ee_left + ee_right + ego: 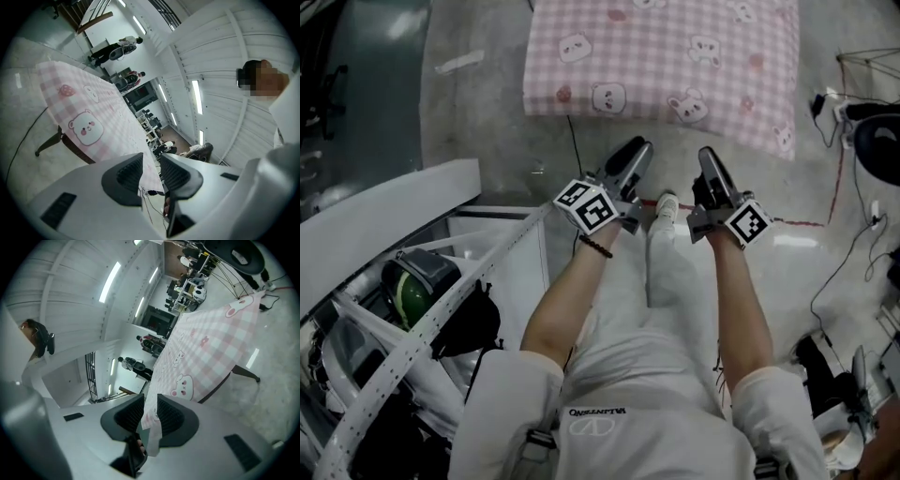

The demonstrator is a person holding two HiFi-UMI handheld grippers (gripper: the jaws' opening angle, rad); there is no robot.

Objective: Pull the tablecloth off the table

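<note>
The pink checked tablecloth (666,56) with bear prints covers the table at the top of the head view. Both grippers are held out in front of the person, tips at the cloth's near hanging edge. In the left gripper view, the tablecloth (93,117) narrows down into the slim gap of my left gripper (153,174). My left gripper (639,150) looks shut in the head view. In the right gripper view, the tablecloth (206,343) runs between the jaws of my right gripper (151,414) and a flap hangs out below them. My right gripper (707,157) is shut on that edge.
A white metal frame (441,281) with a dark helmet-like object (417,281) stands at the left. Cables (839,272) and a red floor line (806,223) lie on the concrete at the right. Dark table legs (56,140) show under the cloth. People stand far off.
</note>
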